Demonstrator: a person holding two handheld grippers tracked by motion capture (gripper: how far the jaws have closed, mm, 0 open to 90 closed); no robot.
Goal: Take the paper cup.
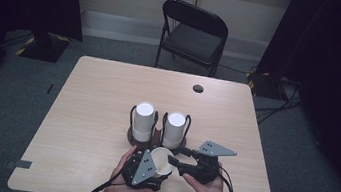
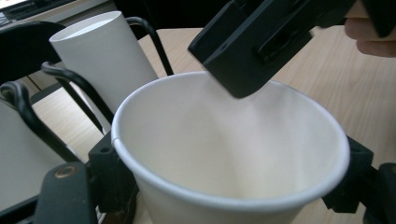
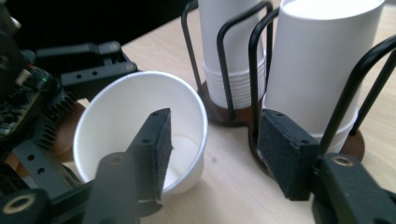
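Paper cup (image 1: 162, 161): single, white, mouth up and tilted toward the right hand; off the table (image 1: 98, 96), at the near edge, just in front of the two racks.
Left gripper (image 1: 157, 171): clamped on the cup's wall below the rim, one pad on each side, as seen in the left gripper view; sole carrier of the cup, by judgement.
Right gripper (image 1: 175, 163): jaws apart, pressing on nothing; one jaw dipped inside the cup's mouth, the other well outside it and close to the near rack's base, as seen in the right gripper view.
Stacks (image 1: 143, 120): two, white cups upside down, side by side mid-table, each inside a black wire rack (image 1: 131, 116) on a round dark base.
Step in hand (judged): handover of the cup to the left gripper, right jaw due to come clear of the mouth.
Method, withdrawal: inner jaw out along the cup's own axis, up and away from the rim; no sideways drag across the lip.
Method, grip: left pads firm enough against slip, light enough to leave the thin wall round; wrist steady during the exit.
Method, clearance: outer right jaw kept off the rack wires and base; any swing toward the stacks avoided.
Risks: rim snagged and cup pulled askew; wall dented by squeeze; rack nudged, stack toppled.
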